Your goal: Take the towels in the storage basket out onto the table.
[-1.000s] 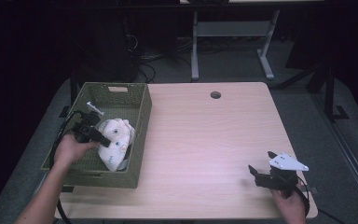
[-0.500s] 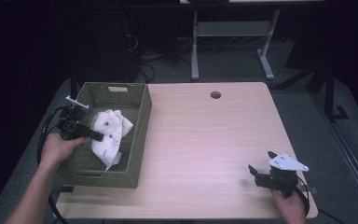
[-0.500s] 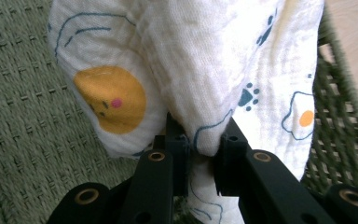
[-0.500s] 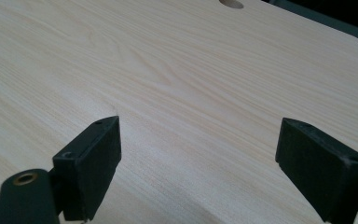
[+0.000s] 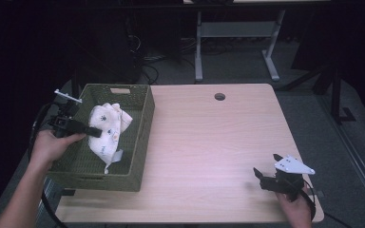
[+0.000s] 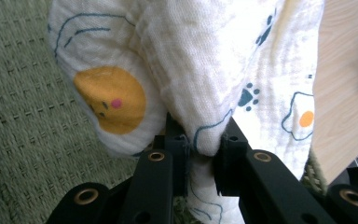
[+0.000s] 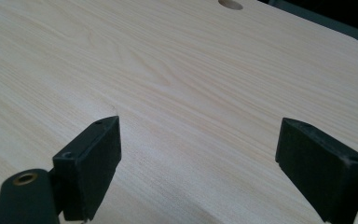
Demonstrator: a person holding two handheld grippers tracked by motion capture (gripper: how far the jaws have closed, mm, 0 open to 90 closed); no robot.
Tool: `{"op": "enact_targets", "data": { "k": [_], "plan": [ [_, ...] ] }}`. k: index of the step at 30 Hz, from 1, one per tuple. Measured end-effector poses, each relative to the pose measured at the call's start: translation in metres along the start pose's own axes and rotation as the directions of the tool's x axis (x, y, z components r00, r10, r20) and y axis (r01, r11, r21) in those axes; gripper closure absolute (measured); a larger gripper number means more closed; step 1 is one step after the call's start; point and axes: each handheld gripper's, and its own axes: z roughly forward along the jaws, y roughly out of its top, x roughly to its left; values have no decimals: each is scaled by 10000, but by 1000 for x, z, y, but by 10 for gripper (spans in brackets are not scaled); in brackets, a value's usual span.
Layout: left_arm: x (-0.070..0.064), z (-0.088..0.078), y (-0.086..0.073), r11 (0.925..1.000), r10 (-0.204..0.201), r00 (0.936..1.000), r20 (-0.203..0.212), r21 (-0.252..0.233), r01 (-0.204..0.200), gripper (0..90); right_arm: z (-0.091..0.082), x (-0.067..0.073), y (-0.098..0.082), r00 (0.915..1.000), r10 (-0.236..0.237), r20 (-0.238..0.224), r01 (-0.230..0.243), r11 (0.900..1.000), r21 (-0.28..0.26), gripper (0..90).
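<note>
Fingers [image 6: 168,168] of left gripper [image 5: 95,132] — pinched on a fold of printed white cloth [image 5: 105,131], lifted above green basket [image 5: 140,142] at table's nine o'clock. Right gripper [image 5: 261,175] — jaws wide, nothing between, five o'clock on wooden table [image 5: 209,137].

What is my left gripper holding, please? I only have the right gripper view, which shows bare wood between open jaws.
Observer: The left gripper is shut on a white printed cloth, a fold pinched between its jaws.
Operator: Thank you. Where is the cloth just now?
Observer: It hangs over the green woven basket at the left side of the table.
Operator: And what is printed on it?
Observer: Fried eggs, paw prints and an orange face.
Operator: Is my right gripper near the basket?
Observer: No, the right gripper sits open at the table's near right corner.
</note>
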Motion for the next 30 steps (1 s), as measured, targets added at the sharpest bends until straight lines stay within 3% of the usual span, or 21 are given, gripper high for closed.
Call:
{"op": "enact_targets", "data": {
  "k": [8, 19, 30],
  "plan": [
    [-18, -12, 11, 9994, 296, 9988, 402, -172, -289, 778, 0, 0, 0, 10000, -7, 25, 7, 10000, 2, 137],
    [-48, -23, 26, 9957, 915, 9952, 339, -139, -911, 776, 1, -1, 0, 10000, 23, 34, -23, 10000, 3, 137],
    [-77, -26, 39, 9873, 1588, 9870, 233, 61, -1590, 773, 1, -1, 0, 10000, -17, 29, 17, 10000, 7, 137]
  ]
}}
